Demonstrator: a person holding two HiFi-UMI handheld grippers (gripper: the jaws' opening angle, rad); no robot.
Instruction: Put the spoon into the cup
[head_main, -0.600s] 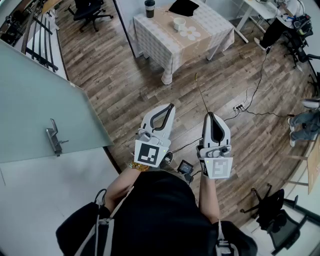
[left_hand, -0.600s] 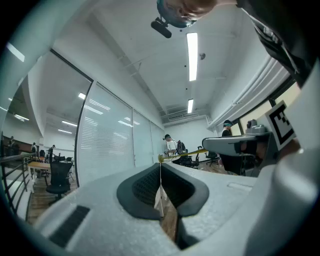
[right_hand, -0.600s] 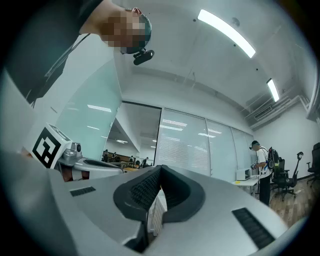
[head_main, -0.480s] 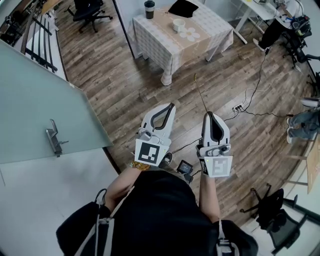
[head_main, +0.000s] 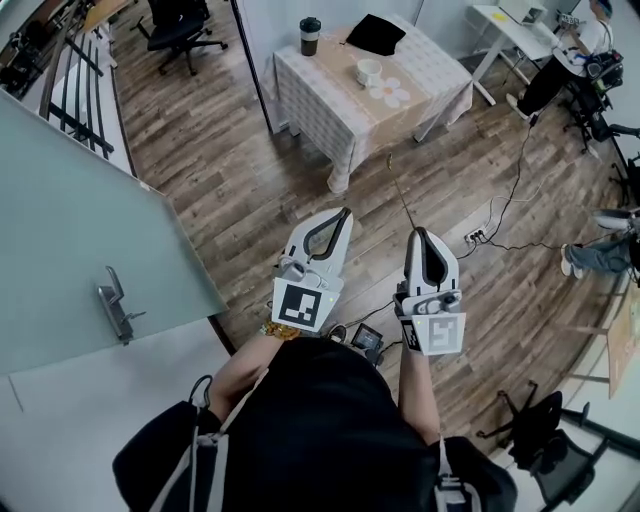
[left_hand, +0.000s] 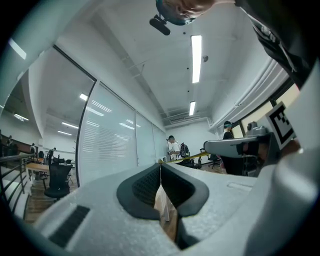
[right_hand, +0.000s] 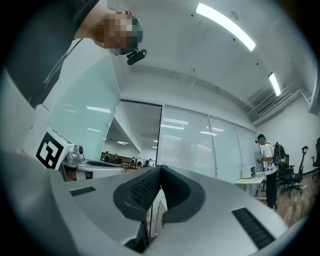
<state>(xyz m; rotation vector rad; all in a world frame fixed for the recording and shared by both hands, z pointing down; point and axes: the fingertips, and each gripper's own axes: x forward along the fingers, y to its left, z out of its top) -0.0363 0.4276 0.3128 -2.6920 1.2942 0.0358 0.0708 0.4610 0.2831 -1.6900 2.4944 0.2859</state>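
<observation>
In the head view a thin gold spoon (head_main: 400, 190) sticks forward out of my right gripper (head_main: 418, 230), whose jaws are shut on its near end. It shows as a yellow rod (left_hand: 189, 158) in the left gripper view. My left gripper (head_main: 345, 211) is beside it, shut, with nothing between its jaws. Both are held at waist height over the wood floor. Far ahead stands a table (head_main: 330, 95) with a checked cloth. A white cup (head_main: 370, 71) sits on it next to a flower-shaped mat (head_main: 393, 93), with a dark tumbler (head_main: 311, 35) at the back corner.
A black cloth-like thing (head_main: 375, 35) lies on the table's far side. A frosted glass door with a handle (head_main: 120, 310) stands at my left. Cables and a power strip (head_main: 478, 213) cross the floor at the right. Office chairs (head_main: 180, 20) and desks ring the room.
The table and cup sit slightly lower and nearer in the head view. Both grippers keep their pose, and the spoon stays in the right one.
</observation>
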